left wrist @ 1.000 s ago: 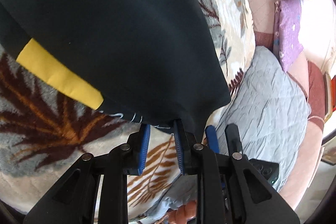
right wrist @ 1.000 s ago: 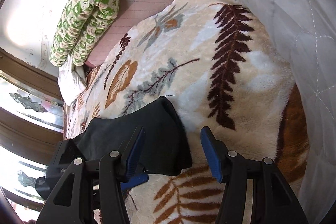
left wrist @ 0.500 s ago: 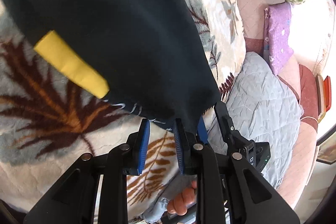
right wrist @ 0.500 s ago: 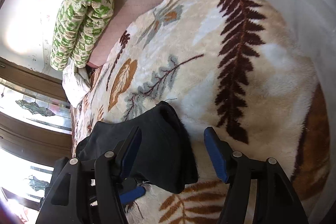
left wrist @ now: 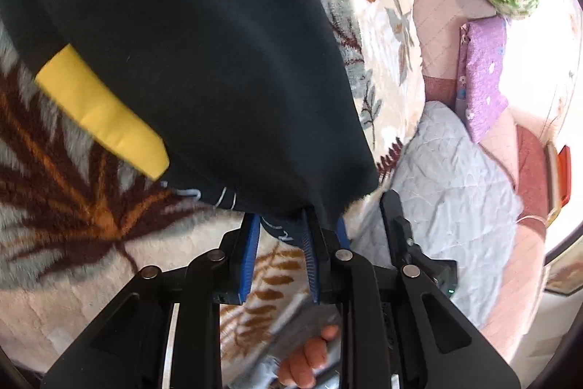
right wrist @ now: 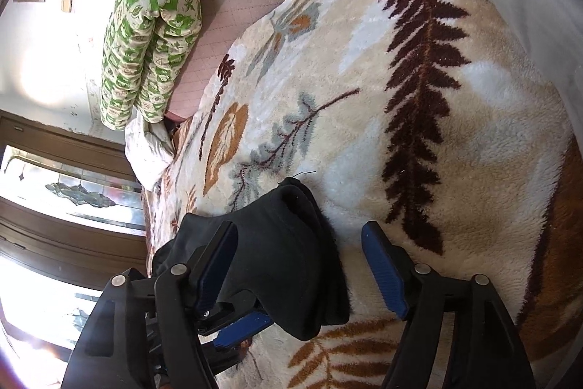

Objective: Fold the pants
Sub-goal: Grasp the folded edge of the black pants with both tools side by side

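Note:
The black pants (left wrist: 189, 53) with a yellow stripe (left wrist: 102, 112) lie on the leaf-patterned blanket (left wrist: 73, 206). My left gripper (left wrist: 278, 232) is open, its blue pads on either side of the pants' near edge, the cloth hanging between them. In the right wrist view a corner of the pants (right wrist: 288, 254) lies bunched between the wide-open jaws of my right gripper (right wrist: 298, 265), nearer the left finger. The left gripper's fingers (right wrist: 240, 327) show just below that corner.
A grey quilted cover (left wrist: 452, 199) lies to the right of the blanket. A purple pillow (left wrist: 481, 75) and a green patterned quilt (right wrist: 153, 24) lie at the far end of the bed. A window (right wrist: 54, 192) stands beyond the bed's left side.
The left gripper has pushed forward so the pants' edge now sits between its pads. The right gripper has edged closer to the pants corner, still open.

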Available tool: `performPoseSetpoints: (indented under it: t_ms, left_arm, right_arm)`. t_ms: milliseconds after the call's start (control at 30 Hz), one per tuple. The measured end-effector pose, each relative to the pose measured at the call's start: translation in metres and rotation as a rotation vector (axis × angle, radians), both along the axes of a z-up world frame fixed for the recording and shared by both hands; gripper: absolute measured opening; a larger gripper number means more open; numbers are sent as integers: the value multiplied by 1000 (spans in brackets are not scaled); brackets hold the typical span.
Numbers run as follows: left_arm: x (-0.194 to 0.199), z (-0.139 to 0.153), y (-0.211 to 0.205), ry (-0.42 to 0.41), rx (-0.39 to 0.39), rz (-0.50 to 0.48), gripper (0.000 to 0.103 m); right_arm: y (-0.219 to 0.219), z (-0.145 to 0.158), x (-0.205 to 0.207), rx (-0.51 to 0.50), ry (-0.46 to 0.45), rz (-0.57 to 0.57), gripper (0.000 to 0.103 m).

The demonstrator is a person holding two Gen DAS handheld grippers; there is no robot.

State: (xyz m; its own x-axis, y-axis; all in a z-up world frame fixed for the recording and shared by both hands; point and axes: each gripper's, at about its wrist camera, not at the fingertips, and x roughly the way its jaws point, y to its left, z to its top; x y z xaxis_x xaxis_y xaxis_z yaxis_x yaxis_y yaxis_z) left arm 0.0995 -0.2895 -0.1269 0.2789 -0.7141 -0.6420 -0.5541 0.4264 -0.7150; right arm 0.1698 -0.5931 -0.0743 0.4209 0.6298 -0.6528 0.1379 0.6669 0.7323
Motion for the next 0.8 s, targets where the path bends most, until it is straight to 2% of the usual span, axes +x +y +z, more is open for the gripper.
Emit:
performPoseSetpoints:
  t_ms: [100, 200, 367, 533, 567, 633, 667, 700, 800]
  left_arm:
    - [-1, 5, 4, -35, 54, 10, 20]
    - [4, -8, 5, 22, 46, 20, 19]
    - [7, -8, -5, 47, 70, 7, 20]
    - [10, -12, -11, 71, 83, -7, 20]
    - [13, -12, -12, 82, 85, -18, 20]
    - [20, -12, -15, 90, 85, -46, 20]
    - [22, -13, -17, 94, 93, -67, 16]
    - [24, -14, -18, 95, 99, -85, 14]
    - [32, -14, -20, 76, 92, -140, 10]
  right_arm:
    - [0, -1, 0, 4, -1, 1, 74]
    - [0, -3, 2, 13, 7, -3, 78]
    - [14, -2, 14, -12, 28, 46, 88]
    - [29, -1, 26, -84, 68, 104, 89]
    - [31, 0, 27, -97, 71, 115, 86]
    - [33, 0, 26, -111, 75, 144, 54]
    - [34, -3, 25, -85, 94, 162, 15]
    - [37, -10, 24, -64, 124, 177, 12]
    - [41, -5, 21, -97, 85, 170, 12]
